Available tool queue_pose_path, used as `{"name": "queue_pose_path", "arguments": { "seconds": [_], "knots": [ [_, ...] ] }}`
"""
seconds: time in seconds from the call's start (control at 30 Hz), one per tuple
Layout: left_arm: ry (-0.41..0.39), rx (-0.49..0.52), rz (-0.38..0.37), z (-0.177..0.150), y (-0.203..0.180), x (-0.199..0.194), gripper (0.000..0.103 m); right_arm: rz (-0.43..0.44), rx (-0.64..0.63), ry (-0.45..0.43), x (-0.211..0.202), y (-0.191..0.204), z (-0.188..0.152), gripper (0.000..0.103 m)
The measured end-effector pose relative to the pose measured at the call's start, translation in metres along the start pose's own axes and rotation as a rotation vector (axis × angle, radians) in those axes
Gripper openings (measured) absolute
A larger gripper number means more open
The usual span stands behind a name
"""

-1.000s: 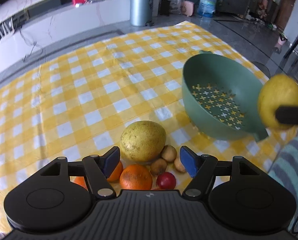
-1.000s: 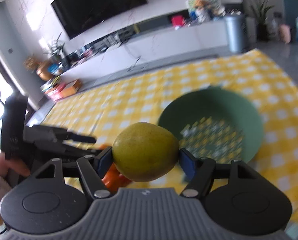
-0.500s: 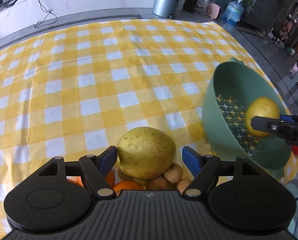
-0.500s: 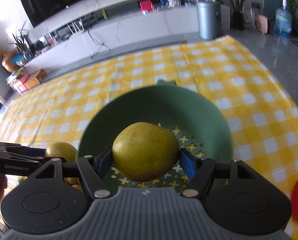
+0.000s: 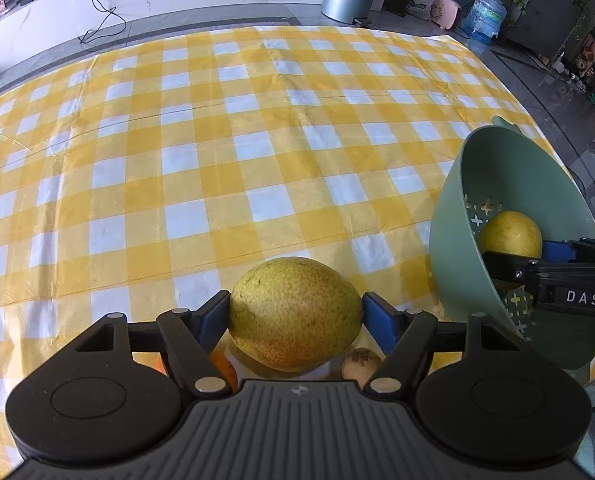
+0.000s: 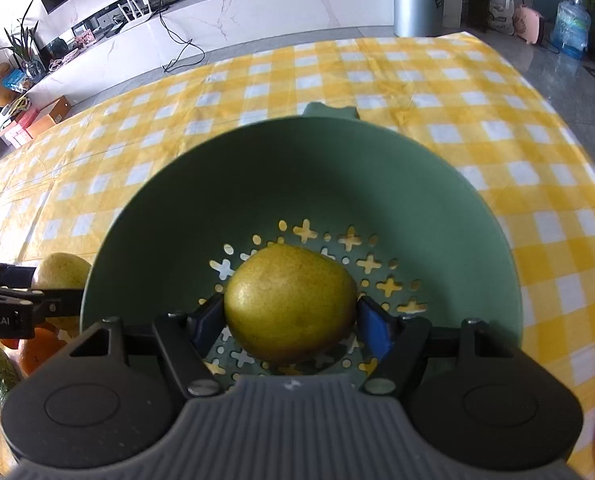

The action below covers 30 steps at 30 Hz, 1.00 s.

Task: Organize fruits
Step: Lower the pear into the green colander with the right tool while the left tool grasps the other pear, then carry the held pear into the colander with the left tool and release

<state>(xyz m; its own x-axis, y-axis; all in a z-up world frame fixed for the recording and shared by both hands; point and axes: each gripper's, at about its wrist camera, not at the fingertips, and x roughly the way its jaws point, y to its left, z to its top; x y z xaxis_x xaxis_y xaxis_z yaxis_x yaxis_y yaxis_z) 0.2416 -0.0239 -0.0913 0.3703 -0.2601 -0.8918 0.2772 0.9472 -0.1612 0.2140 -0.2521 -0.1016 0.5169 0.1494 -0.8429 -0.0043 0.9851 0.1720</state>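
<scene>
Down inside the green colander (image 6: pixel 257 184), the right gripper (image 6: pixel 291 314) clamps a yellow-green pear (image 6: pixel 291 304) between its blue pads, just above the perforated floor. On the yellow checked tablecloth (image 5: pixel 217 140) to the colander's left, the left gripper (image 5: pixel 295 314) straddles a second pear (image 5: pixel 295 312); its jaws are closing, with the pads right at the pear's sides, and firm contact cannot be told. Near that pear lie an orange (image 5: pixel 221 368) and a small brown fruit (image 5: pixel 359 362), partly hidden by the gripper.
</scene>
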Motion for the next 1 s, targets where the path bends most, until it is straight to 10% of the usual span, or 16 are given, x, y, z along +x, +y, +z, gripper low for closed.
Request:
{"name": "queue_pose_path", "arguments": {
  "seconds": [0.67, 1.0],
  "knots": [
    [-0.107, -0.071, 0.012, -0.004, -0.006, -0.031, 0.081, 0.013, -0.035, -0.160, -0.057, 0.001, -0.012, 0.092],
    [-0.213, 0.064, -0.080, 0.012, -0.066, -0.081, 0.081, -0.044, 0.018, -0.310, -0.108, -0.028, -0.048, 0.095]
  ]
}}
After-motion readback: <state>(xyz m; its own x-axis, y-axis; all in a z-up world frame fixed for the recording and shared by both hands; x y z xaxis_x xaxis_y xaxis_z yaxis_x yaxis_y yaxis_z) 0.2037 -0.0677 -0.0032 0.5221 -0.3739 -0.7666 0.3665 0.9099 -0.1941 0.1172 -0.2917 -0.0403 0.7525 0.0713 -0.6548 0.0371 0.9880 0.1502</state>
